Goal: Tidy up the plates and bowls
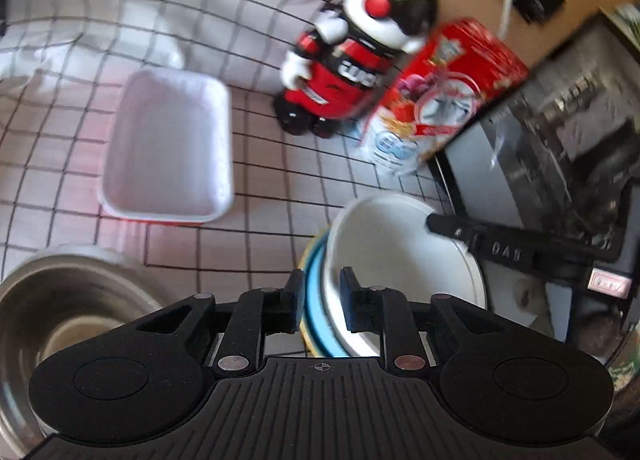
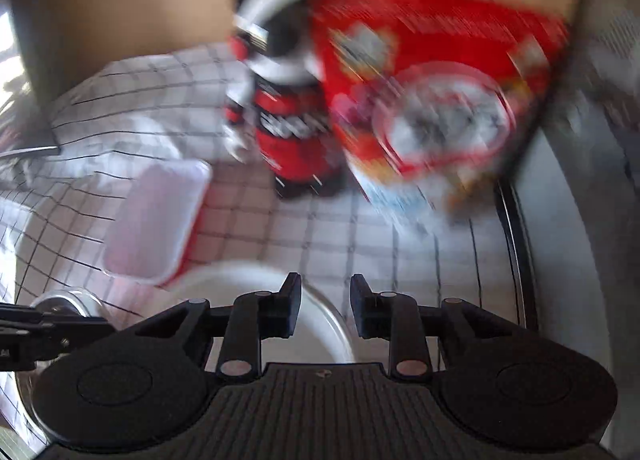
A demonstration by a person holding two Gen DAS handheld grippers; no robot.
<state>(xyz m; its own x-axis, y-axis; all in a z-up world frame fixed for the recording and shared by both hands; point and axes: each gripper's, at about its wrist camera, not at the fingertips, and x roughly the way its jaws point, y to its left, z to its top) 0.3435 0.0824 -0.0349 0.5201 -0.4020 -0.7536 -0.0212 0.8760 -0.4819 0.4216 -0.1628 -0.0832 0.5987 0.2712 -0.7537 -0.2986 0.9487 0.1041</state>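
Note:
A white bowl (image 1: pixel 400 244) is nested in a blue bowl (image 1: pixel 314 300) with a yellow edge. My left gripper (image 1: pixel 322 292) is shut on the near rims of this stack. On the stack's far side, my right gripper's fingers (image 1: pixel 440 225) reach over the white bowl's rim. In the blurred right wrist view the white bowl (image 2: pixel 240 280) lies low and left, and its rim runs between the narrow jaws of my right gripper (image 2: pixel 326 296). A steel bowl (image 1: pixel 60 300) sits at the lower left, and a white rectangular dish (image 1: pixel 168 147) with a red outside lies behind it.
A checked tablecloth (image 1: pixel 260 219) covers the table. A red, white and black toy figure (image 1: pixel 348 59) and a red cereal box (image 1: pixel 448 91) stand at the back, and a dark appliance (image 1: pixel 560 139) is on the right. Behind them rises a brown wall.

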